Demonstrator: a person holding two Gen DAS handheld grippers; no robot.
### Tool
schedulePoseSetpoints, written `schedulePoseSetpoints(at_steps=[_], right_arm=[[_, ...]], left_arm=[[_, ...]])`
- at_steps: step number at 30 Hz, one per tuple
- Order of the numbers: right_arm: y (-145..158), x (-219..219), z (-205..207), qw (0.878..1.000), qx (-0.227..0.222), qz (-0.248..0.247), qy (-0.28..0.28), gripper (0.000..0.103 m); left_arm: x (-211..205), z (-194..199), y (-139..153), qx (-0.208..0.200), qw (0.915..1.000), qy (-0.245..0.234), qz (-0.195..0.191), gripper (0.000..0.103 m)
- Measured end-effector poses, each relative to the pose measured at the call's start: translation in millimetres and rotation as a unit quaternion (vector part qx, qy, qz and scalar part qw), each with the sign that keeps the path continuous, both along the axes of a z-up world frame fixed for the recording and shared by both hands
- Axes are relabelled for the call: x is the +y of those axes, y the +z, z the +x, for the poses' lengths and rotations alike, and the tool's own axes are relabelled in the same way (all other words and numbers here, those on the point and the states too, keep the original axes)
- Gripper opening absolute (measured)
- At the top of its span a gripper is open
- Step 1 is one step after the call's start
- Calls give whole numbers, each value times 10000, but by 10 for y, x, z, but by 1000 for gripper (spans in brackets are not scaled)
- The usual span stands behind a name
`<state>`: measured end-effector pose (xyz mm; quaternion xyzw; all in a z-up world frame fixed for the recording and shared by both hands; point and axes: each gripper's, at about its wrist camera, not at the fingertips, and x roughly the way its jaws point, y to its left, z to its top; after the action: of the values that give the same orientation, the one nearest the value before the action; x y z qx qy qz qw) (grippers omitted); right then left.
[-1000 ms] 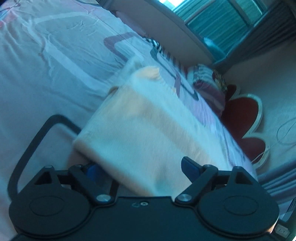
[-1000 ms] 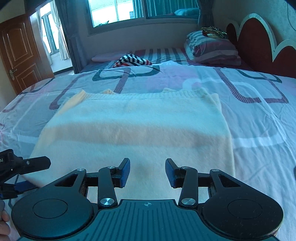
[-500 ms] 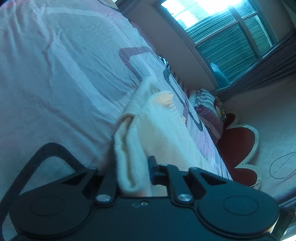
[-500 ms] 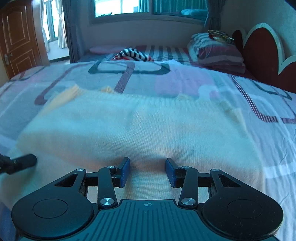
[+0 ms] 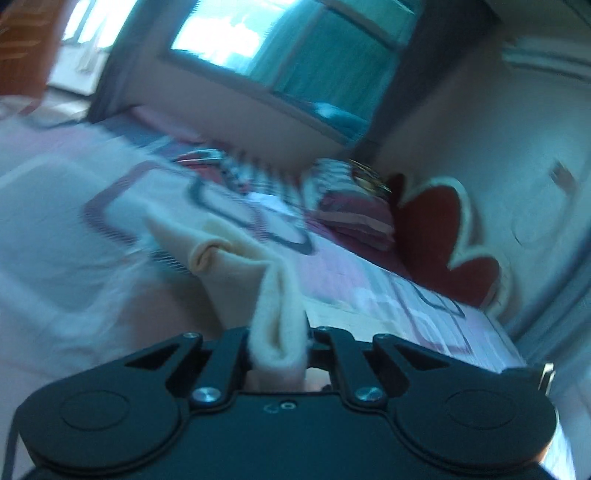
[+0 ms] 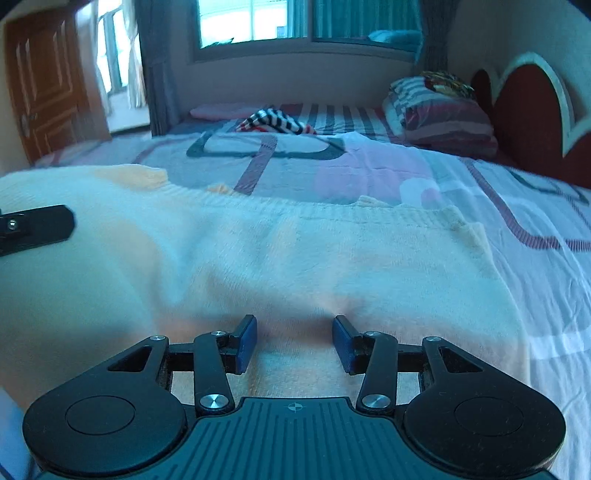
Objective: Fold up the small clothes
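on the bed (image 6: 535, 229) lies the cream sweater (image 6: 295, 266); the left gripper (image 5: 279, 345) pinches its bunched edge tight (lifted off the sheet), the right gripper (image 6: 294, 341) half open over it, gripping nothing.

The sweater (image 6: 295, 258) lies spread on the bed (image 6: 535, 280). Behind it, a striped garment (image 6: 275, 122) sits mid-bed, with pillows (image 6: 443, 114) to its right against the headboard (image 6: 528, 107). A window (image 6: 306, 18) is behind the bed, a door (image 6: 48, 81) far left.
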<state>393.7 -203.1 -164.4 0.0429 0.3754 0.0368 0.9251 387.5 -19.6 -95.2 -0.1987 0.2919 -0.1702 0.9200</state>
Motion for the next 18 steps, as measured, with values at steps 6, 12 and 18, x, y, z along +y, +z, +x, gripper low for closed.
schedulePoseSetpoints(at_steps=[6, 12, 18], right_arm=[[232, -607, -361, 9976, -295, 23, -627, 45], [261, -1263, -705, 9918, -144, 3, -1267, 45], [365, -1536, -848, 9885, -193, 634, -1361, 45]], left_arm=[[-868, -41, -1, -110, 9930, -1107, 400, 6], [-1496, -190, -405, 388, 9772, -1895, 873, 8], [-1478, -412, -432, 555, 9735, -1944, 1070, 46]])
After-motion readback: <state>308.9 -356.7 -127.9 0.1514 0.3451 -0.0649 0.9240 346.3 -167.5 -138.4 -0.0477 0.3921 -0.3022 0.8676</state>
